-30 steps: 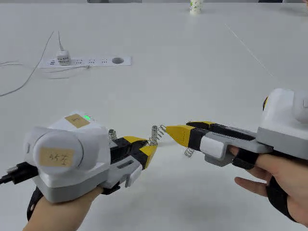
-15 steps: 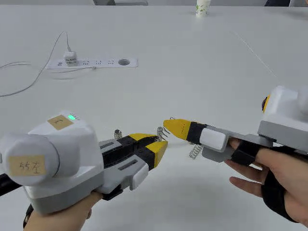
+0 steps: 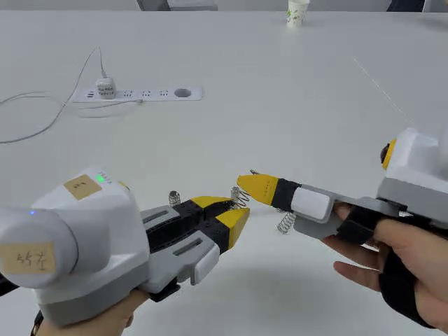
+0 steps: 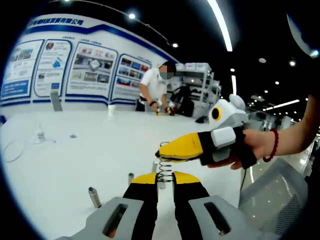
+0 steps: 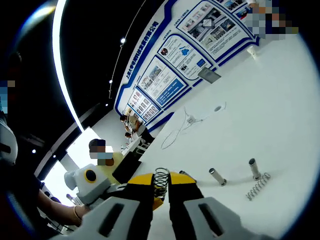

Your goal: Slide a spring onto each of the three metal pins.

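Note:
One spring (image 3: 240,199) hangs in the air between both grippers. My left gripper (image 3: 231,213) is shut on its lower end, seen as the spring (image 4: 164,162) rising from my left gripper (image 4: 164,176). My right gripper (image 3: 245,184) is shut on the other end; that spring (image 5: 160,182) sits between the jaws of my right gripper (image 5: 161,175). A second spring (image 3: 285,222) lies loose on the white table under the right gripper. Short metal pins (image 4: 130,178) (image 4: 155,167) stand on the table, and one pin (image 3: 174,198) looks wrapped in a spring. Two pins (image 5: 216,176) (image 5: 254,169) stand beside the loose spring (image 5: 257,186).
A white power strip (image 3: 140,93) with a plugged charger (image 3: 106,87) and its cable lies at the far left of the table. A paper cup (image 3: 298,12) stands at the far edge. People stand by display boards beyond the table.
The left gripper has come forward and up, closer under the right gripper's tip. The spring stays held between the two. The head camera has shifted a little.

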Demonstrator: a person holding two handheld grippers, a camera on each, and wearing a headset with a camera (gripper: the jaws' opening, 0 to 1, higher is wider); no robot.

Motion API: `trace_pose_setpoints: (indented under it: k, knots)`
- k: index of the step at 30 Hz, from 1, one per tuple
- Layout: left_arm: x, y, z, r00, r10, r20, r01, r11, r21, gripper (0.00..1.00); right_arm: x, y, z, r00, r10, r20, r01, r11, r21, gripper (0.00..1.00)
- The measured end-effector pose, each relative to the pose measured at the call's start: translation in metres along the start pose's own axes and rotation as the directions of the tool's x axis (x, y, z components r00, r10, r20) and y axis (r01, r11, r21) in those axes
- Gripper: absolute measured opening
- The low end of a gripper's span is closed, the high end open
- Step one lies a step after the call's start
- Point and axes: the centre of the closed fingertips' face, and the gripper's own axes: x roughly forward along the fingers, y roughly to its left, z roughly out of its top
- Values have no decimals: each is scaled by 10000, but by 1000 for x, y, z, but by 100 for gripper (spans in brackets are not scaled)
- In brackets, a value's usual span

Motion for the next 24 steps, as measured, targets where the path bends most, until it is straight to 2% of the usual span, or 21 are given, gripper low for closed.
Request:
trace_pose_setpoints:
  k: [5,10,13,15,17,18,20,24]
  knots:
    - [-1,3,-1,9998,87,-153,-85,9999,110,11,3,2,-1,9999,61,-103,-65,9992,-387,11]
    - [0,4,-4,9982,259,-532,-240,9990,368,11,6,2,-3,9996,11,-289,-36,9963,-857,11]
    - [-1,5,-4,9973,390,-615,-342,9964,769,11,7,1,-2,9996,-92,-267,60,9927,-1202,11]
    - [-2,7,-6,9959,530,-734,-456,9940,994,12,7,-5,2,9989,-459,-99,431,9797,-1958,11]
    - [-4,10,-9,9940,652,-878,-548,9917,1167,14,8,-7,4,9981,-617,-42,593,9747,-2156,11]
    - [-5,11,-10,9931,740,-904,-624,9901,1259,15,8,-10,8,9974,-720,70,714,9645,-2544,11]
    - [-7,13,-11,9922,806,-952,-676,9888,1330,17,9,-11,9,9968,-788,110,789,9611,-2645,11]
    - [-11,17,-12,9909,969,-938,-835,9870,1370,21,10,-15,16,9947,-994,280,1031,9401,-3248,11]
